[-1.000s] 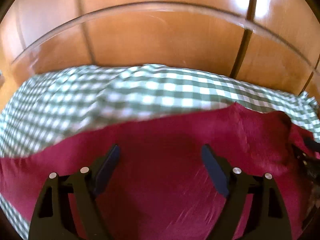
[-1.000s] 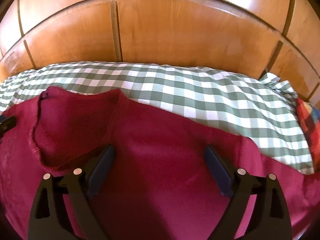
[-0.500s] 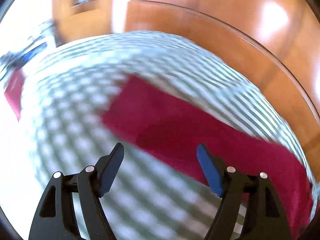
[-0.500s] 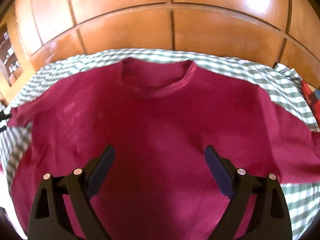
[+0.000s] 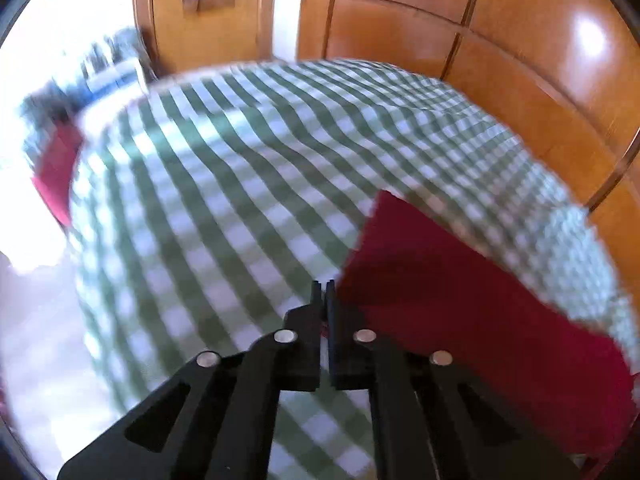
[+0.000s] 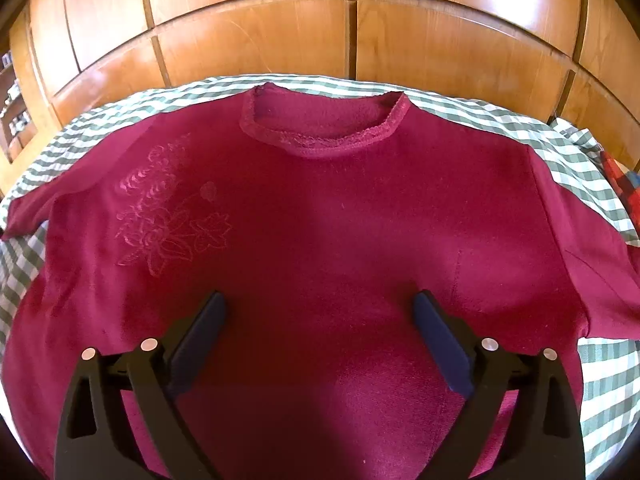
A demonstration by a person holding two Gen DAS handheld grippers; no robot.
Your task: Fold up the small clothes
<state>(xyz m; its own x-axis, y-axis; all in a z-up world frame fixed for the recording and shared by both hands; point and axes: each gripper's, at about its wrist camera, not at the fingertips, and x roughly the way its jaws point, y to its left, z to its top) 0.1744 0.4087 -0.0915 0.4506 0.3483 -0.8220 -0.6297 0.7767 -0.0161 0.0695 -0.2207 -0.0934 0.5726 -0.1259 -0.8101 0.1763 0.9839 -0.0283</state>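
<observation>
Only rightward, sweater collar and embroidery; leftward, sleeve.

My left camera looks down along my left gripper across the green and white checked cloth, close to it, with tall brown wooden doors beyond. My right camera looks down from close above the dark red fuzzy top. Both see that cloth, top and doors.
</observation>
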